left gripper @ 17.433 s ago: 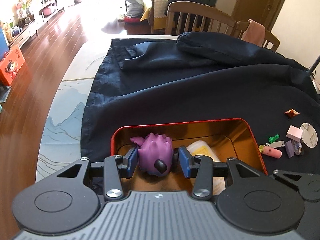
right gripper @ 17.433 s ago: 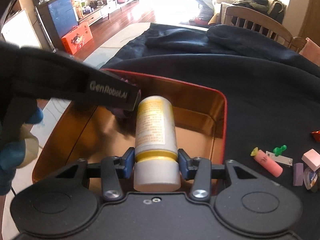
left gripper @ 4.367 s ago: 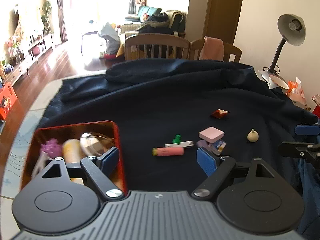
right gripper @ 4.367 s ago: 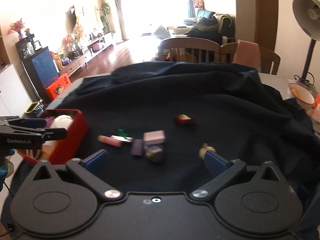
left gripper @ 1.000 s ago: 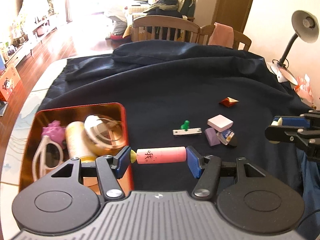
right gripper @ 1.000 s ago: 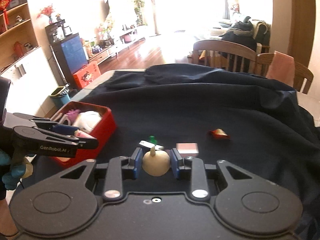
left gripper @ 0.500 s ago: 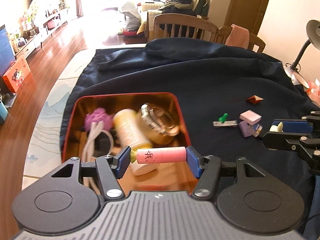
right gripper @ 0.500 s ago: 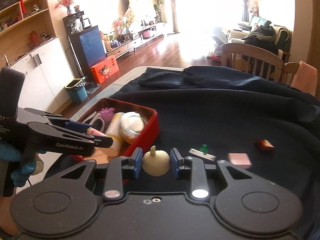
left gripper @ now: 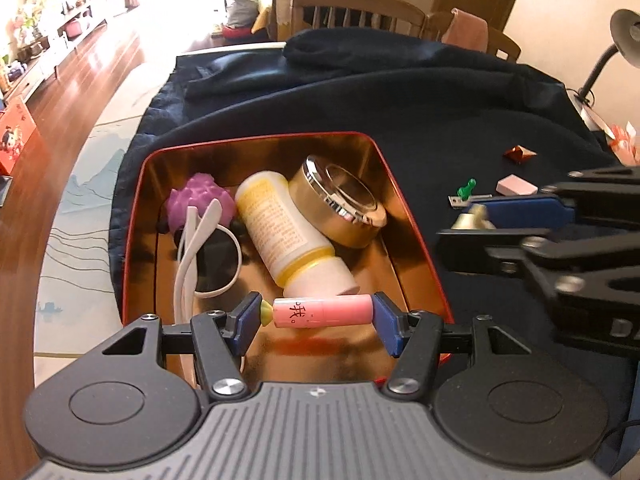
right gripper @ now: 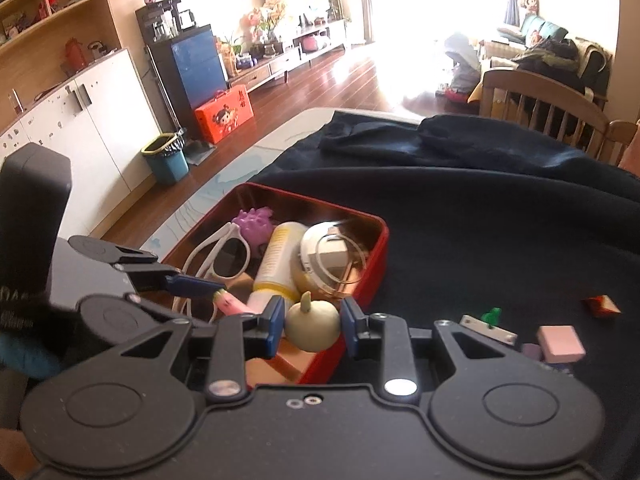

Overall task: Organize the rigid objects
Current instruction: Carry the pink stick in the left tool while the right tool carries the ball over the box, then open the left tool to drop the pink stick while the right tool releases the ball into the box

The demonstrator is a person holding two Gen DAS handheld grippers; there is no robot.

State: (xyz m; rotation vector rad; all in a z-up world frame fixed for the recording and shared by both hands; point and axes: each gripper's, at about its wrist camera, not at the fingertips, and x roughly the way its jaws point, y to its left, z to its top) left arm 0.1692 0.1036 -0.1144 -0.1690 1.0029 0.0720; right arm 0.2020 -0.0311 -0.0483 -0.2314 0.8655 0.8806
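Between our left fingers (left gripper: pixel 384 323) sits a matt pink cylinder (left gripper: pixel 322 312), smooth plastic by its look. Beyond the fingers, the tin (left gripper: pixel 404 216) shows glossy coppery metal inside and red lacquer on the rim. We note the dark cloth (left gripper: pixel 440 112) around it is matt and soft. The garlic-shaped piece (right gripper: pixel 312 326) between our right fingers looks smooth and cream.

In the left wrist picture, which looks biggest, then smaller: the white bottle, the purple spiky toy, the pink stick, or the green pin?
1. white bottle
2. pink stick, though it is nearest the camera, so unsure
3. purple spiky toy, partly hidden by glasses
4. green pin
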